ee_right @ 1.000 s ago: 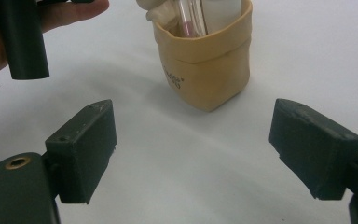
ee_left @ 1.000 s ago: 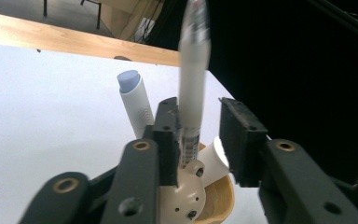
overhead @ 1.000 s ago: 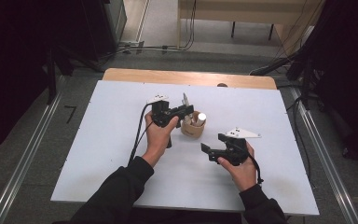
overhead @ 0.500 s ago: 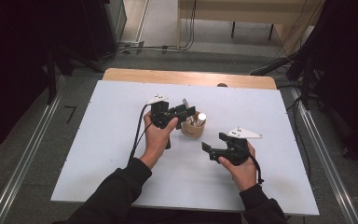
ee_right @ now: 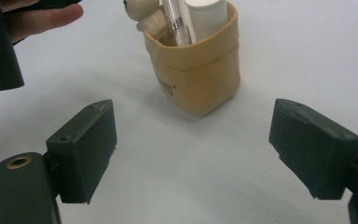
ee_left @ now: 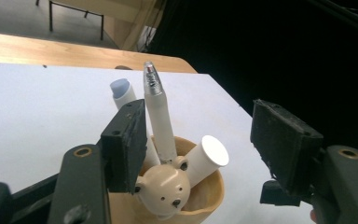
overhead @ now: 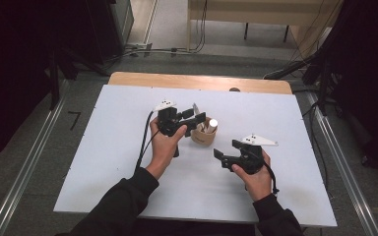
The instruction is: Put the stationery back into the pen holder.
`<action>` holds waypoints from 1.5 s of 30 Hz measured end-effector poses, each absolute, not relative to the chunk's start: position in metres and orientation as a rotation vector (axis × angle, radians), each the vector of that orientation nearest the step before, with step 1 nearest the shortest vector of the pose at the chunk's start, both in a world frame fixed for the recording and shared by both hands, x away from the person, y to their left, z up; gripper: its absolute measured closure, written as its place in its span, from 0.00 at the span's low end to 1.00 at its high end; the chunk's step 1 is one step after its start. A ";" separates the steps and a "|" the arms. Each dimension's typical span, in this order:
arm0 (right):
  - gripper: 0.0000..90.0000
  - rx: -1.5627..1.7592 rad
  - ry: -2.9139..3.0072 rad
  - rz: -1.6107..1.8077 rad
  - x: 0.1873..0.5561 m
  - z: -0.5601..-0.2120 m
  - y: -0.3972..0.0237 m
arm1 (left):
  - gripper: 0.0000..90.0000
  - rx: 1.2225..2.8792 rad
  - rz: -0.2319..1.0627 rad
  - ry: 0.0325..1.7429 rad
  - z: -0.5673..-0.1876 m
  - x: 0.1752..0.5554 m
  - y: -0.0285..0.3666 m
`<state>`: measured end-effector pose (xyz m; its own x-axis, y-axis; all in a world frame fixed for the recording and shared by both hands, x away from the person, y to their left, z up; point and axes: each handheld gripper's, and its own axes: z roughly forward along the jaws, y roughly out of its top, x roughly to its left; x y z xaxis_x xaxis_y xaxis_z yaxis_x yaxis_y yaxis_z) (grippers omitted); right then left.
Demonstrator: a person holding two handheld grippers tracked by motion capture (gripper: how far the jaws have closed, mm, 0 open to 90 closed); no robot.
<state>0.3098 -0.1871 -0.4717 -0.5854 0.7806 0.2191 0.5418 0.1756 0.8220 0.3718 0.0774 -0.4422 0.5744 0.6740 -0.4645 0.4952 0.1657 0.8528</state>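
Note:
A small tan pouch (overhead: 203,136) (ee_right: 199,65) stands upright near the middle of the white table (overhead: 103,147). Out of it stick a white pen with a clear tip (ee_left: 157,109), a blue-capped stick (ee_left: 121,92), a white cylinder (ee_left: 208,156) (overhead: 212,124) and a cream bear-head topper (ee_left: 164,187). My left gripper (overhead: 197,119) (ee_left: 205,140) hovers just over the pouch's mouth, open, its jaws on either side of the pen. My right gripper (overhead: 218,156) (ee_right: 193,149) sits low on the table to the pouch's right, open and empty, pointing at the pouch.
A wooden desk edge (overhead: 197,81) runs along the table's far side. Metal rails (overhead: 24,167) flank the table on the floor. Black cables (overhead: 145,142) trail from the left gripper. Dark curtains surround the area.
The left gripper has eased slightly over the pouch; the right gripper and the pouch have stayed where they were.

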 end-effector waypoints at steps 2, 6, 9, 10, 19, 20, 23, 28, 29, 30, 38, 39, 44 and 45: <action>0.14 1.278 2.200 1.363 0.310 -0.472 -0.187 | 0.41 1.483 0.172 1.054 -0.443 0.371 0.079; 0.13 1.277 2.195 1.362 0.310 -0.471 -0.188 | 0.40 1.477 0.193 1.066 -0.443 0.367 0.084; 0.13 1.283 2.197 1.352 0.309 -0.471 -0.188 | 0.38 1.462 0.188 1.072 -0.442 0.364 0.089; 0.13 1.280 2.197 1.350 0.309 -0.471 -0.188 | 0.37 1.460 0.185 1.075 -0.442 0.363 0.090; 0.13 1.280 2.190 1.341 0.309 -0.471 -0.188 | 0.26 1.452 0.213 1.058 -0.440 0.351 0.097; 0.13 1.283 2.188 1.341 0.308 -0.470 -0.189 | 0.25 1.451 0.217 1.056 -0.440 0.350 0.098; 0.13 1.282 2.183 1.342 0.308 -0.470 -0.190 | 0.21 1.443 0.233 1.053 -0.441 0.346 0.101; 0.12 1.290 2.177 1.336 0.308 -0.469 -0.192 | 0.19 1.441 0.248 1.046 -0.441 0.340 0.106; 0.12 1.290 2.176 1.335 0.308 -0.469 -0.192 | 0.18 1.444 0.252 1.044 -0.441 0.338 0.107; 0.12 1.291 2.175 1.335 0.308 -0.469 -0.193 | 0.17 1.445 0.255 1.042 -0.441 0.337 0.107; 0.12 1.299 2.165 1.334 0.307 -0.469 -0.197 | 0.16 1.458 0.255 1.057 -0.447 0.327 0.119; 0.12 1.300 2.163 1.333 0.307 -0.468 -0.198 | 0.16 1.458 0.256 1.057 -0.448 0.325 0.120; 0.11 1.308 2.151 1.335 0.306 -0.467 -0.203 | 0.15 1.468 0.263 1.067 -0.450 0.317 0.130; 0.11 1.309 2.148 1.337 0.306 -0.467 -0.204 | 0.15 1.470 0.264 1.070 -0.450 0.315 0.132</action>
